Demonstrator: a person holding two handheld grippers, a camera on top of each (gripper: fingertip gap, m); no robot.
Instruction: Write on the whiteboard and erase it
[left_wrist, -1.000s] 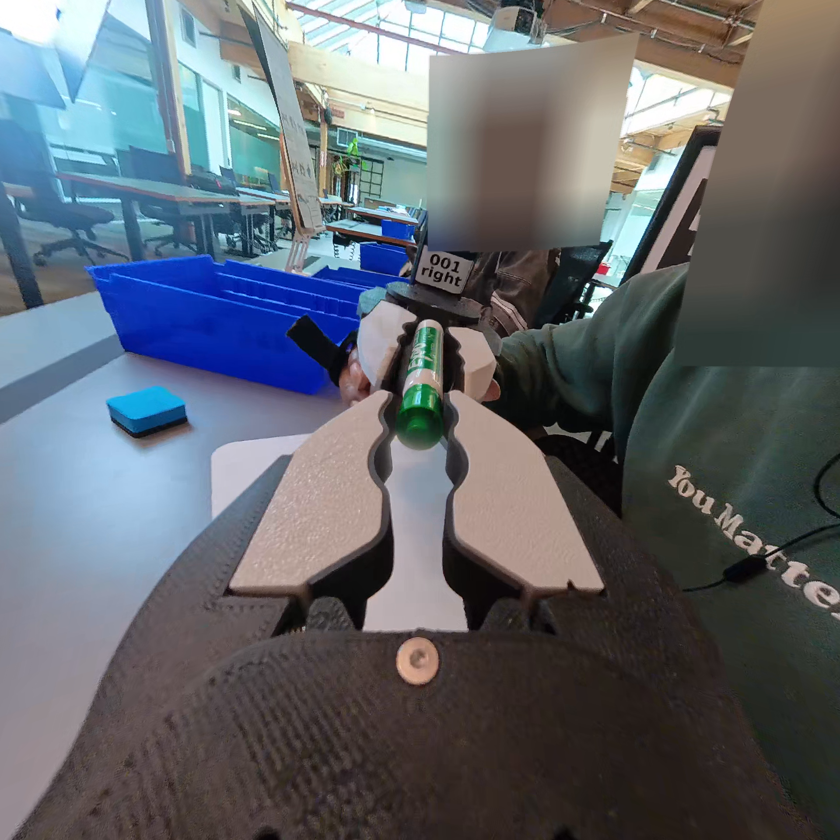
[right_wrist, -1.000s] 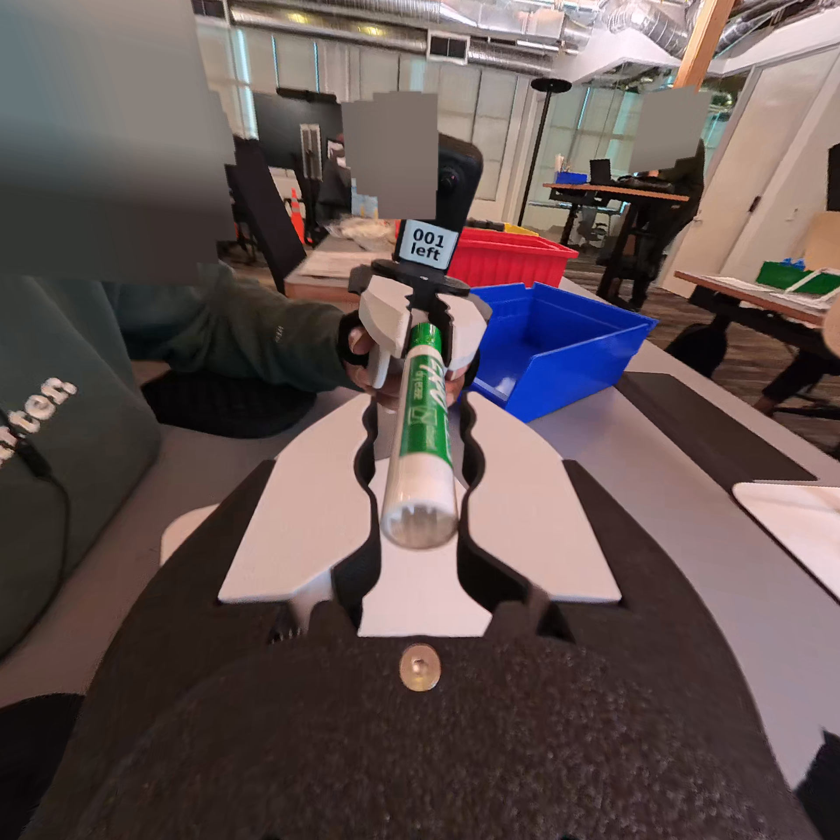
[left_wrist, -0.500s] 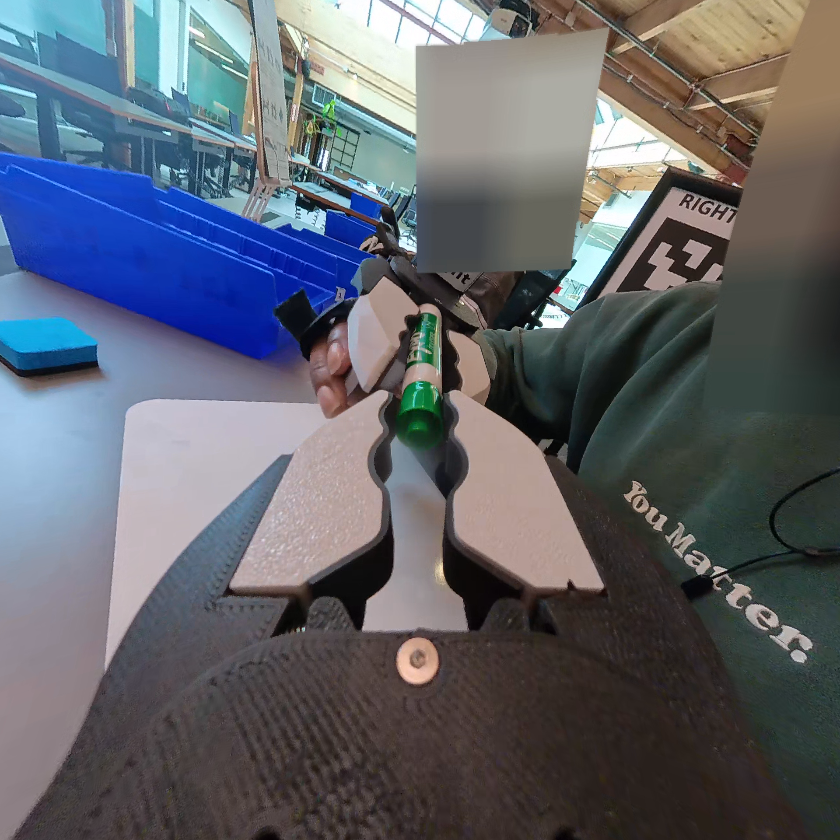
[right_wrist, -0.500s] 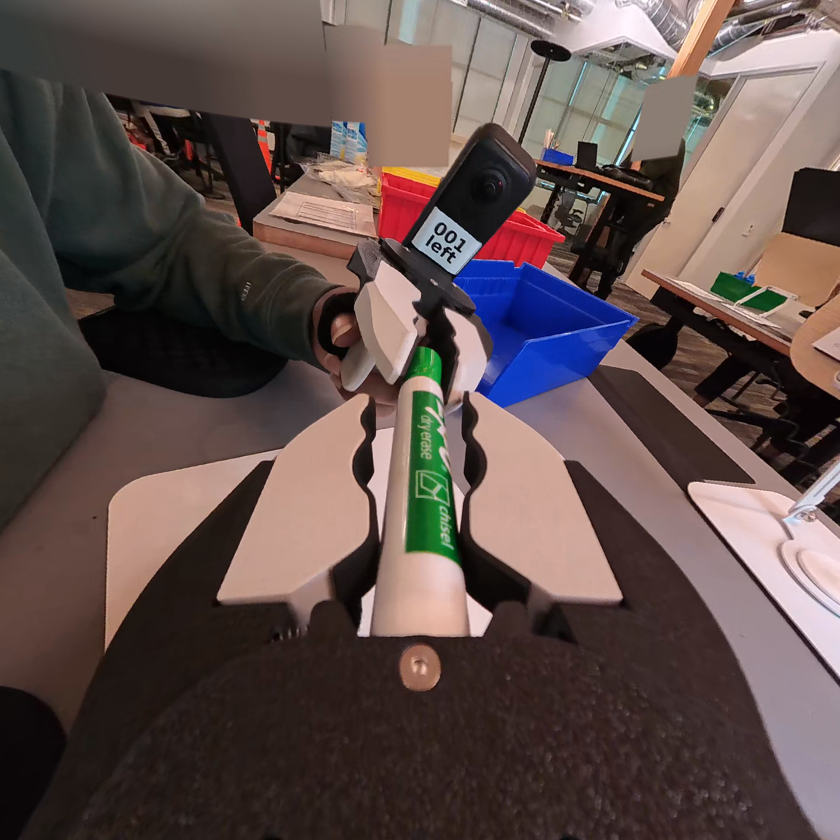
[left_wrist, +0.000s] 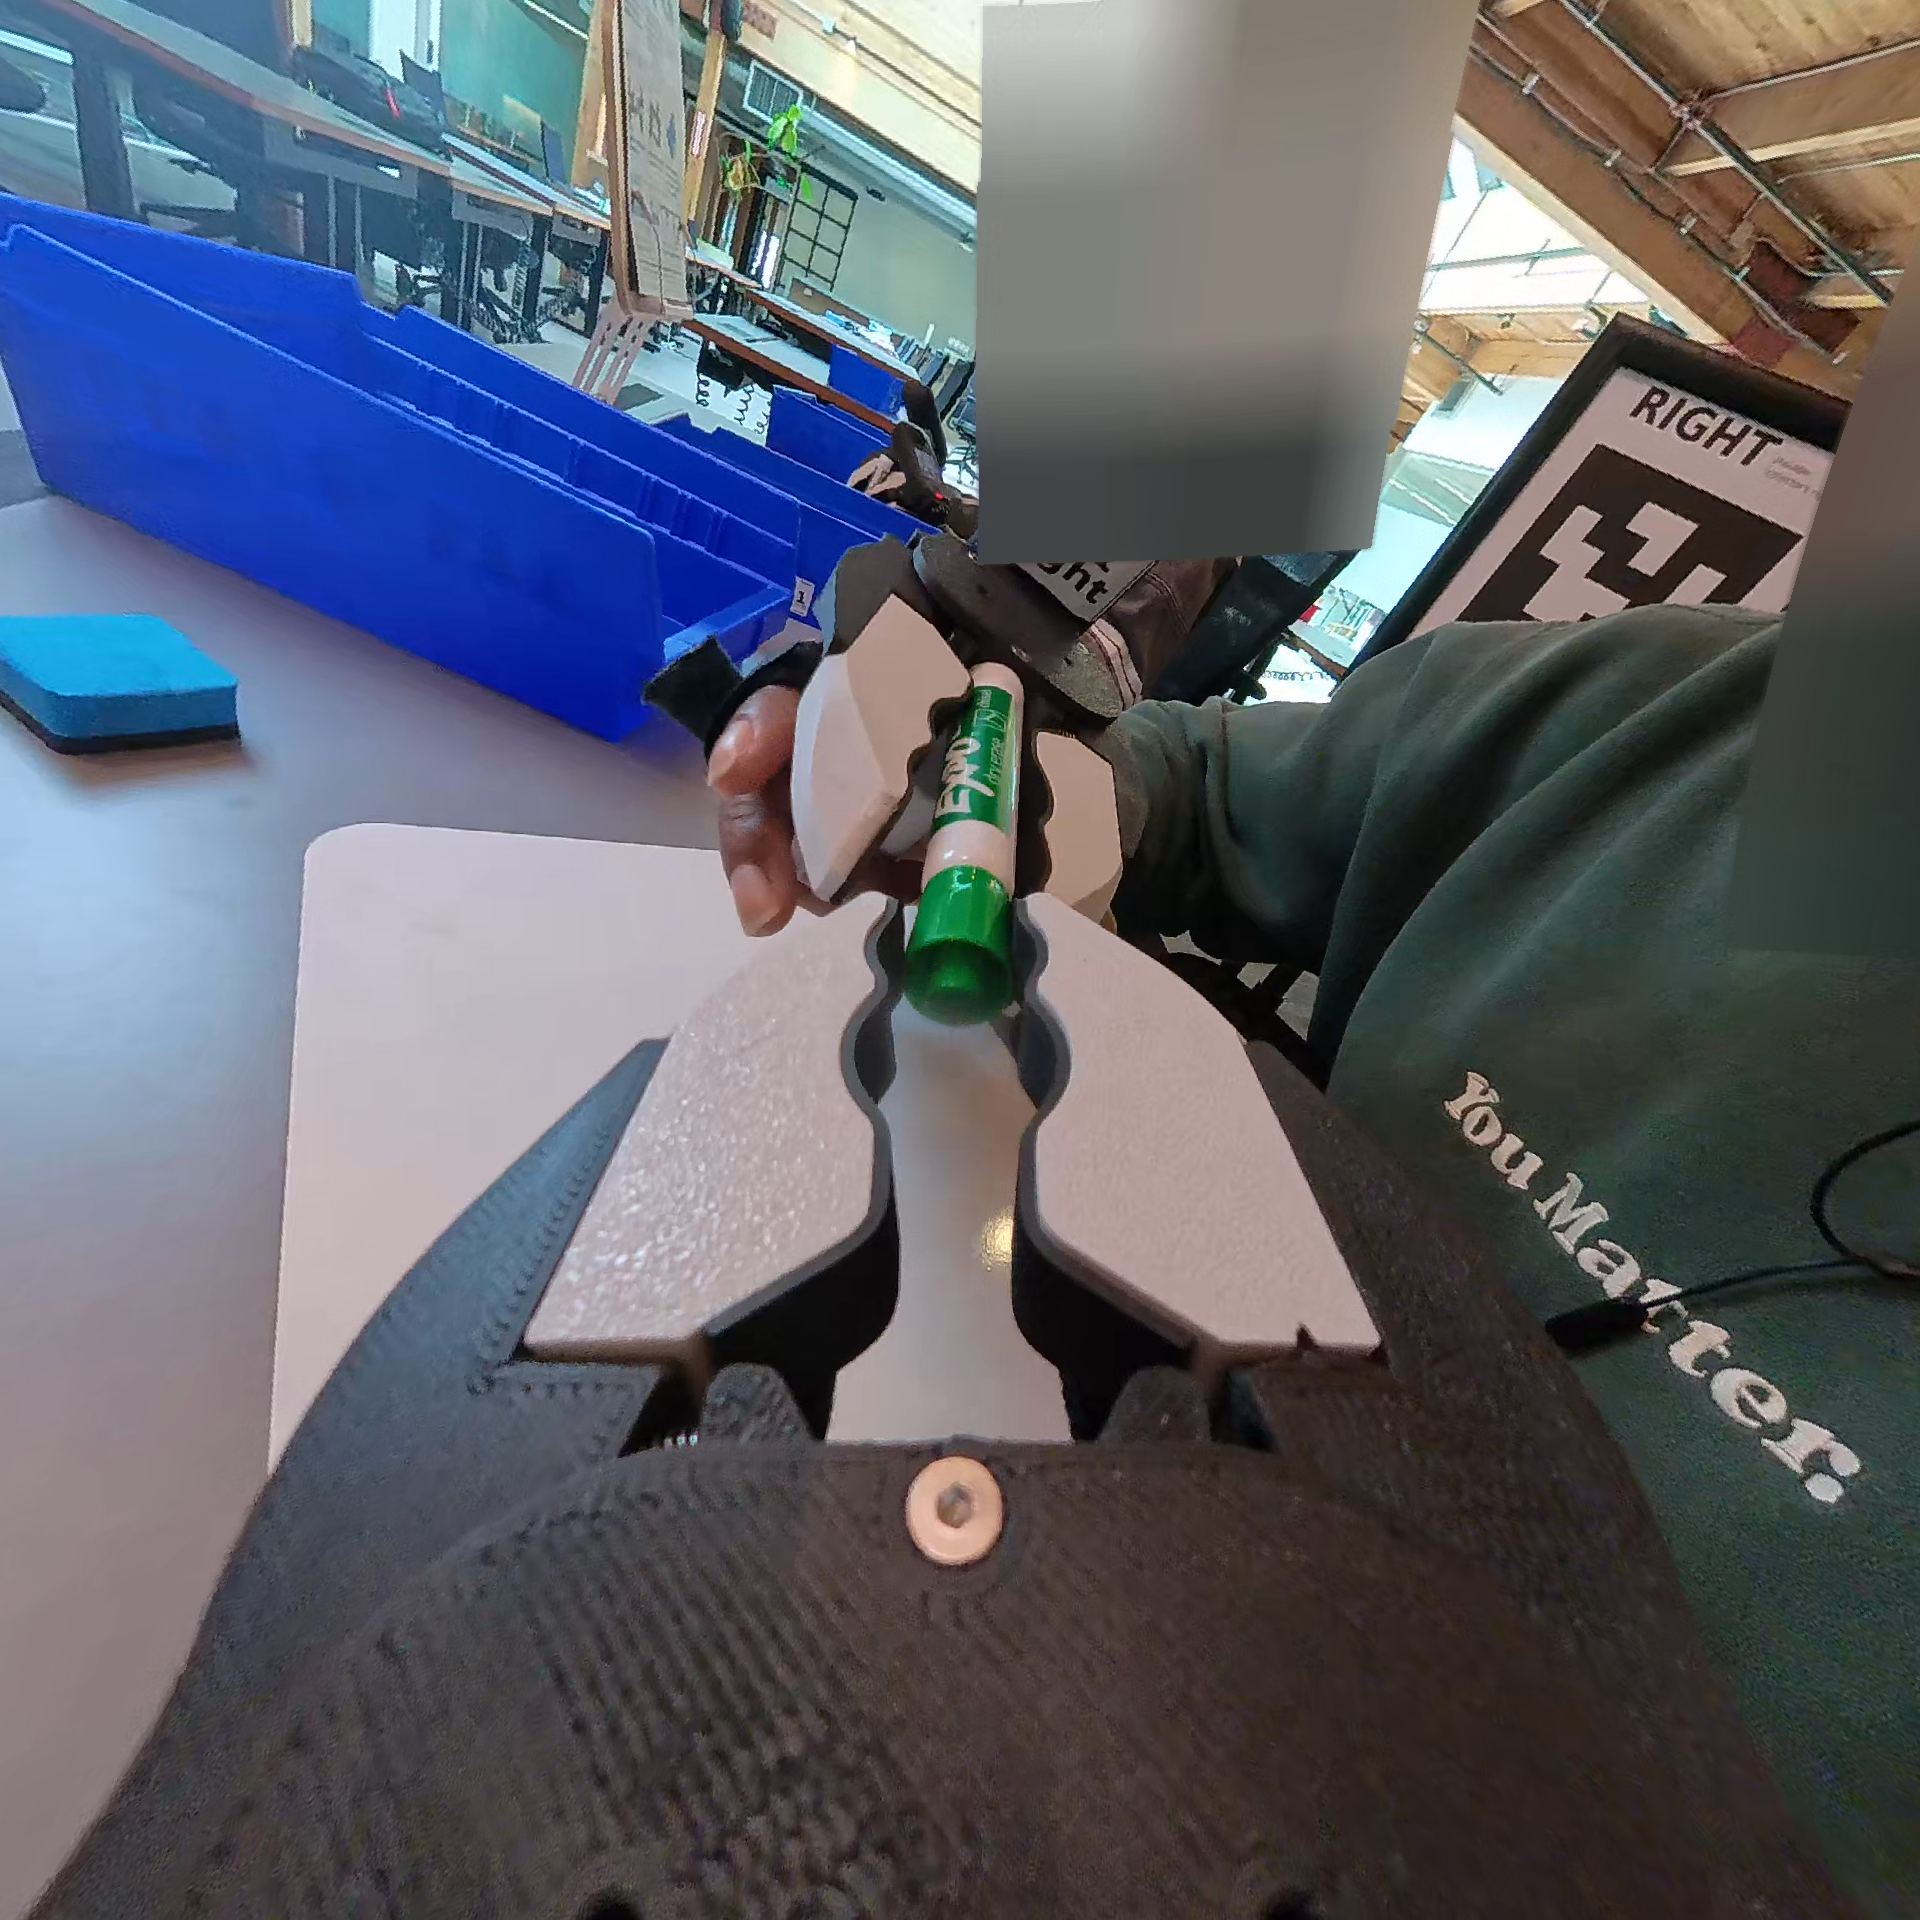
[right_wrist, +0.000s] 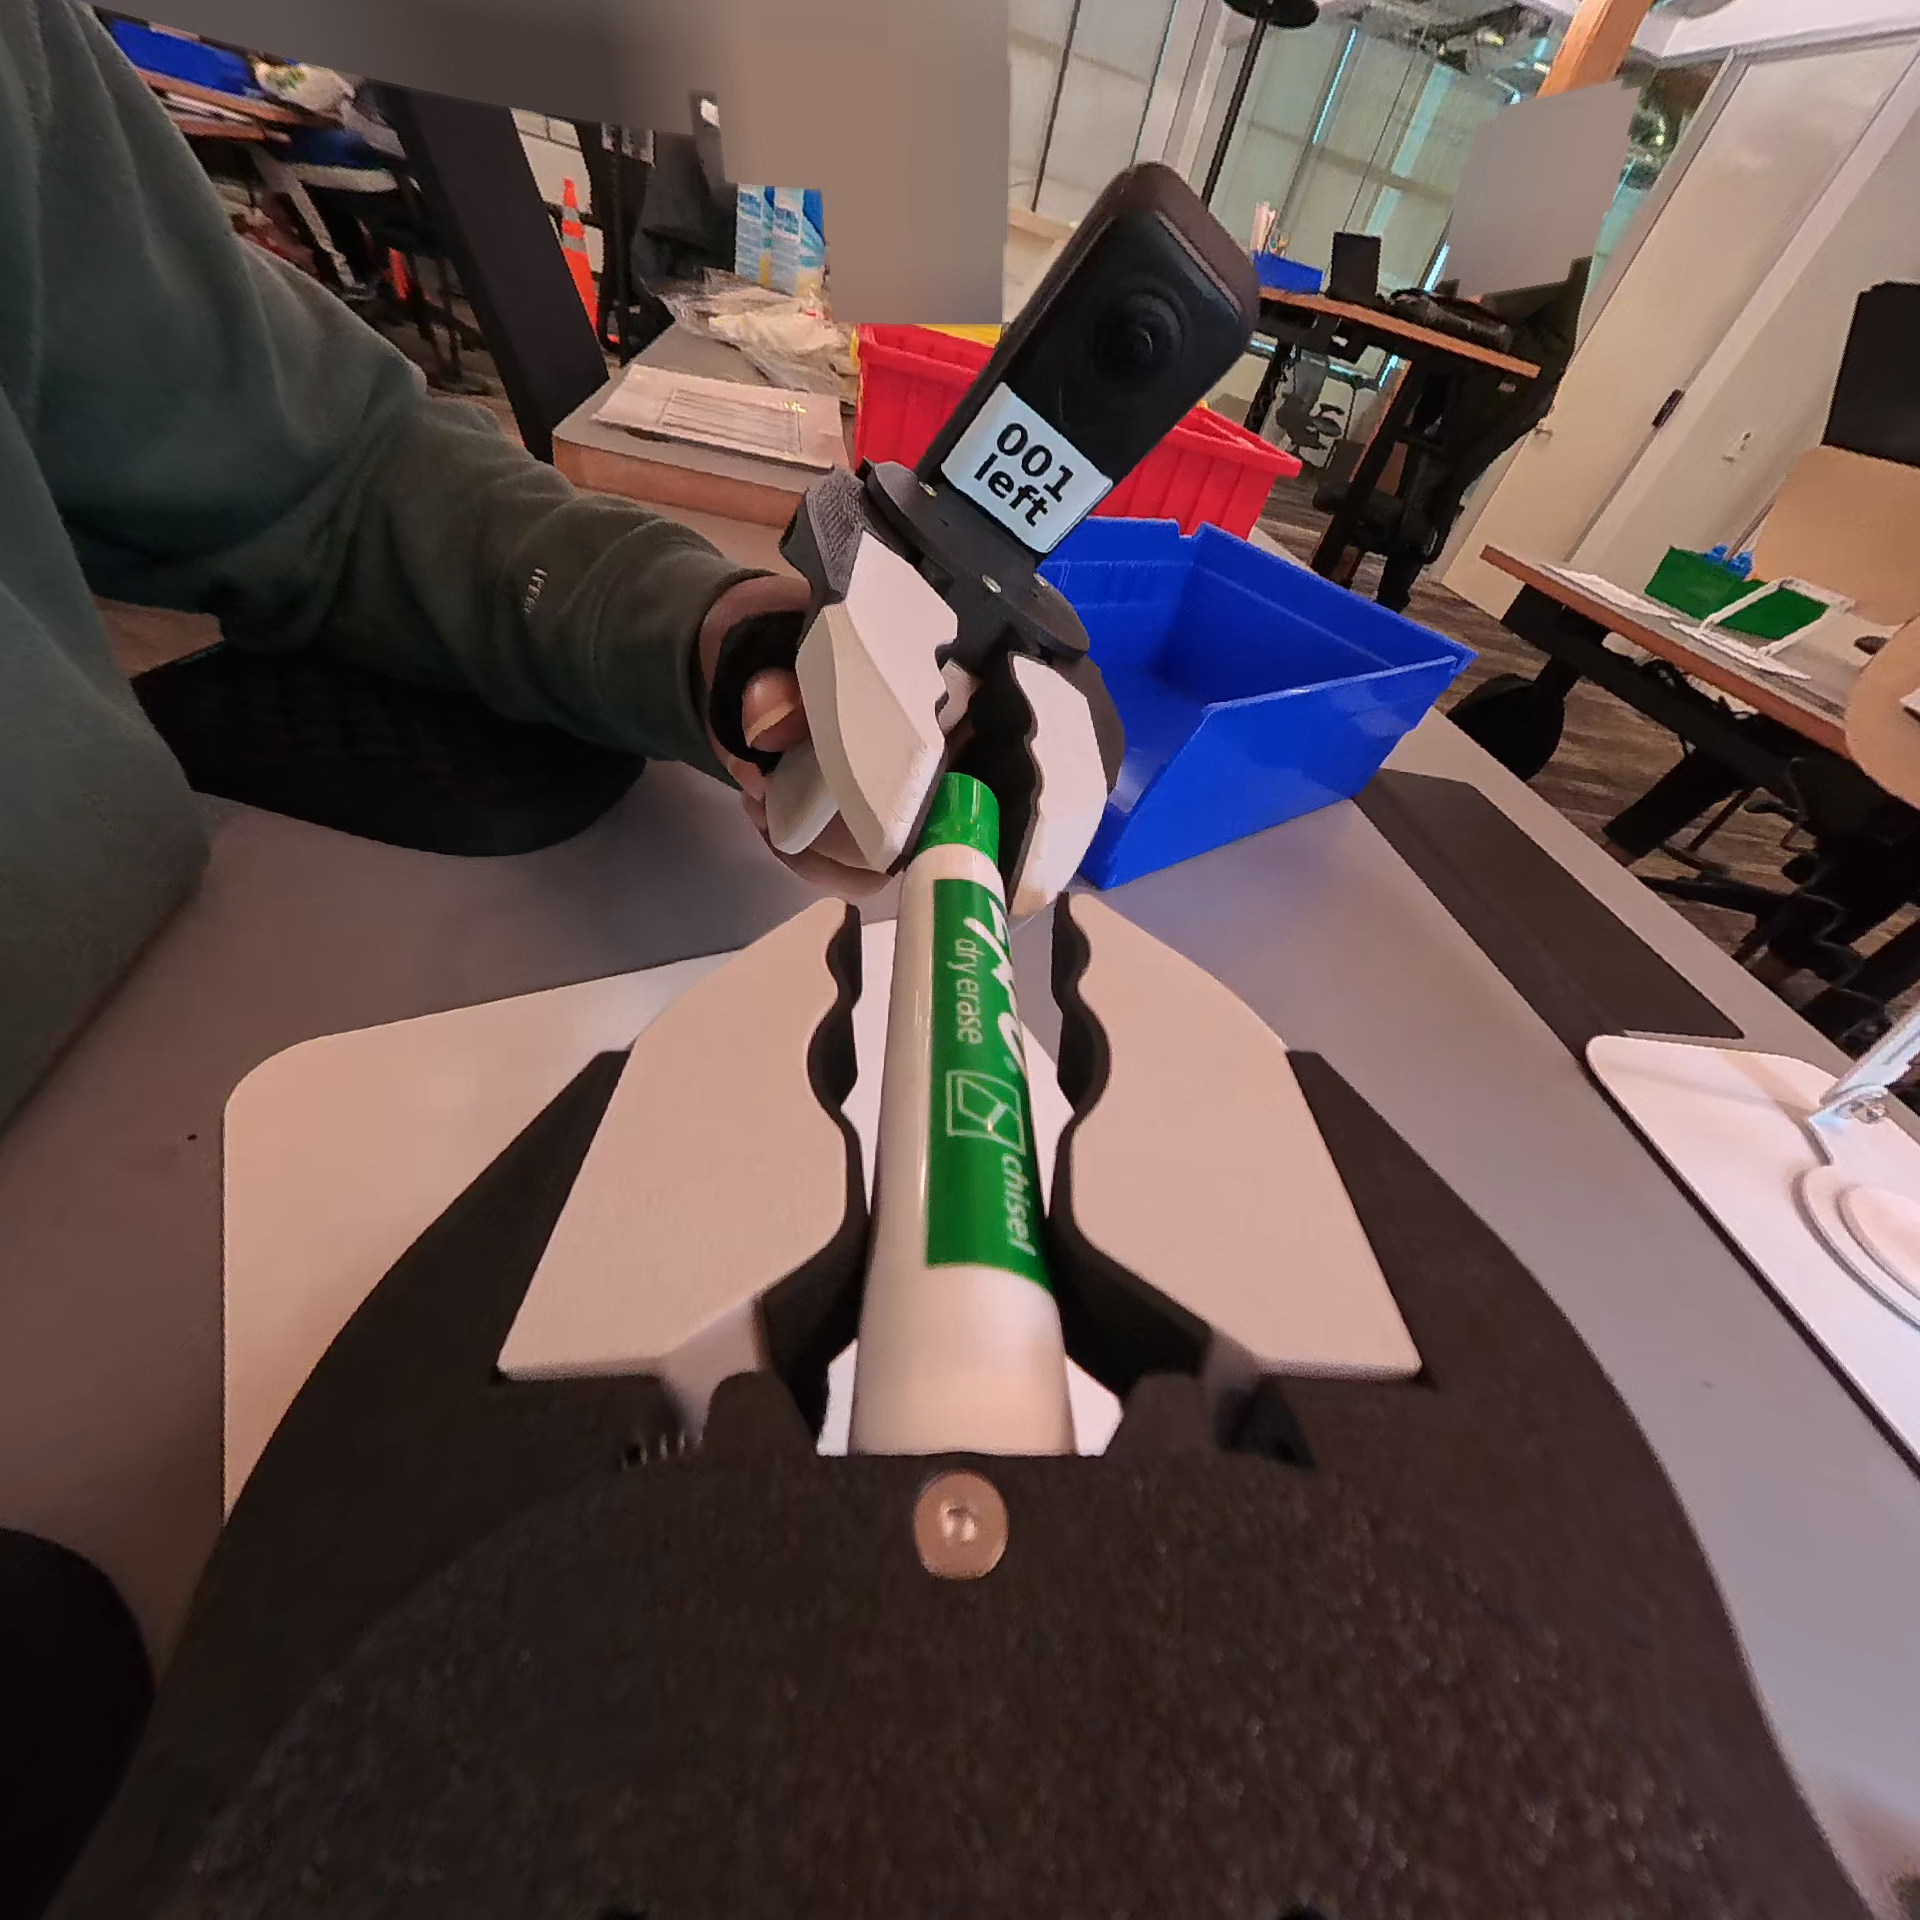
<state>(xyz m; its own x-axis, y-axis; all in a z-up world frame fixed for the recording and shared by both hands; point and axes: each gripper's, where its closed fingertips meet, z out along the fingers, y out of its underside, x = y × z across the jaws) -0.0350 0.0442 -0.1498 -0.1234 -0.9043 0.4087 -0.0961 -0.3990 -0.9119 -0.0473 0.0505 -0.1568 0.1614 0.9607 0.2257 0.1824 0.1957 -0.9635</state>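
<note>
A green-and-white dry-erase marker (left_wrist: 975, 774) is held between both grippers above a small white whiteboard (left_wrist: 468, 987) lying on the grey table. My left gripper (left_wrist: 956, 925) is shut on the marker's green cap (left_wrist: 956, 951). My right gripper (right_wrist: 956, 920) is shut on the marker's white barrel (right_wrist: 966, 1143), which runs back to the gripper's base. The two grippers face each other tip to tip. The whiteboard also shows under the right gripper (right_wrist: 343, 1143), and no marks show on it. A blue eraser (left_wrist: 104, 675) lies on the table at the far left.
Long blue bins (left_wrist: 364, 499) stand behind the eraser. A blue bin (right_wrist: 1247, 707) and a red bin (right_wrist: 1195, 457) stand beyond the left gripper. A black mat (right_wrist: 1538, 914) and a second white board (right_wrist: 1745, 1143) lie to the right. The person's green sweatshirt (left_wrist: 1558, 935) is close by. The tips of both grippers are at nearly the same place. The blue eraser (left_wrist: 104, 675) is about 30 centimetres from both grippers' fingertips.
The marker has slid deeper into the right gripper. Both grippers have tilted down over the whiteboard, which shows more now. The grips on cap and barrel are unchanged.
</note>
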